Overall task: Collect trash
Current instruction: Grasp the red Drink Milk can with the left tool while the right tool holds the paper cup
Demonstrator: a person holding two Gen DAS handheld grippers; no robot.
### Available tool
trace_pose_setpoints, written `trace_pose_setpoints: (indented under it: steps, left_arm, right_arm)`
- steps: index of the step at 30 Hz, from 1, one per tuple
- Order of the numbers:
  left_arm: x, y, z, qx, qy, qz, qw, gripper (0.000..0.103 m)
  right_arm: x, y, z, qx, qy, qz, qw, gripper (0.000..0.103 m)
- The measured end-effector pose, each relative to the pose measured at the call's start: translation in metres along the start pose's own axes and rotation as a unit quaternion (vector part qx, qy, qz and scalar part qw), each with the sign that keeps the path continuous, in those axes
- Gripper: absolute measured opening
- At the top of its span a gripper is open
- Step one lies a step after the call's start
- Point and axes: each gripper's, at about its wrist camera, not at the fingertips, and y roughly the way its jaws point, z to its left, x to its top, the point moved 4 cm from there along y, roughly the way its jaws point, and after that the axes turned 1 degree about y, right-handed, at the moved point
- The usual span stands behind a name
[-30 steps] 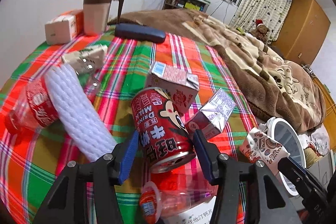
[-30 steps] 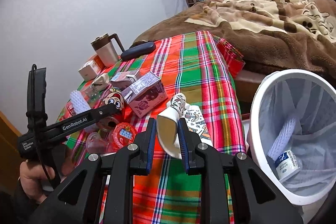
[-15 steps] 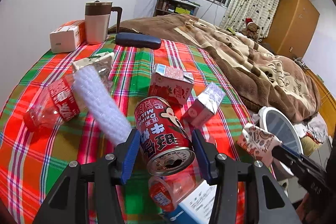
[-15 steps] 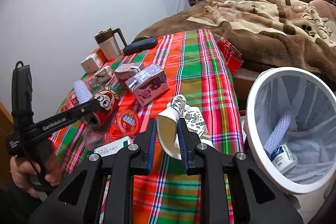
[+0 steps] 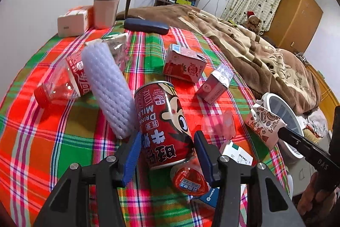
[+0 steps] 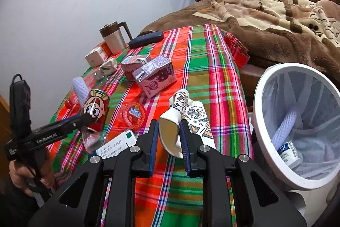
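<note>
My left gripper (image 5: 167,140) is shut on a red milk drink can (image 5: 163,124), held tilted just above the plaid tablecloth (image 5: 53,142). The right wrist view shows that same can (image 6: 96,107) at the left, above a clear plastic cup. My right gripper (image 6: 169,128) is shut on a crumpled patterned paper cup (image 6: 173,118), held over the table's right side. The white bin (image 6: 260,88) stands right of it with a foam sleeve and a small tub inside. From the left wrist view the paper cup (image 5: 263,122) hangs beside the bin (image 5: 296,127).
On the cloth lie a white foam sleeve (image 5: 108,86), a bottle with a red label (image 5: 61,82), two drink cartons (image 5: 183,65) (image 5: 216,83), a red-lidded jelly cup (image 5: 189,179) and a medicine box (image 5: 235,152). A mug (image 5: 106,7), tissue box (image 5: 73,20) and dark case (image 5: 146,26) stand at the back. A bed lies beyond.
My left gripper has drawn back with the can, so the jelly cup and medicine box beneath it show more. The right gripper has stayed in place with the paper cup.
</note>
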Motion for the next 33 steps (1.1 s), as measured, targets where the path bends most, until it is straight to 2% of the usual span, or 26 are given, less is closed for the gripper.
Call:
trace_pose_setpoints:
  steps: [8,15,20,25,27,29,33]
  left_arm:
    - [0.006,0.015,0.006,0.014,-0.040,0.014,0.9990,0.052]
    - [0.010,0.023,0.001,0.032,-0.017,0.000,0.9993,0.052]
    - [0.009,0.022,-0.001,0.037,0.001,-0.008,0.9993,0.053]
    - [0.007,0.018,-0.002,0.038,0.013,-0.012,0.9991,0.052]
    - [0.006,0.016,-0.002,0.037,0.015,-0.013,0.9991,0.052]
    - [0.006,0.012,-0.002,0.034,0.017,-0.015,0.9991,0.052]
    - [0.006,0.000,-0.004,0.032,0.021,-0.028,0.9989,0.052]
  right_arm:
    - [-0.004,0.006,0.002,0.004,0.005,0.013,1.000,0.022]
    - [-0.009,0.018,0.007,-0.002,-0.009,0.036,0.999,0.025]
    - [-0.007,0.021,0.009,-0.013,-0.018,0.038,0.999,0.026]
    - [-0.003,0.026,0.011,-0.014,-0.022,0.032,0.999,0.031]
    - [-0.003,0.030,0.007,-0.019,-0.016,0.036,0.999,0.030]
    - [-0.004,0.031,0.008,-0.019,-0.018,0.039,0.999,0.022]
    - [-0.004,0.023,0.012,-0.015,-0.024,0.029,0.999,0.020]
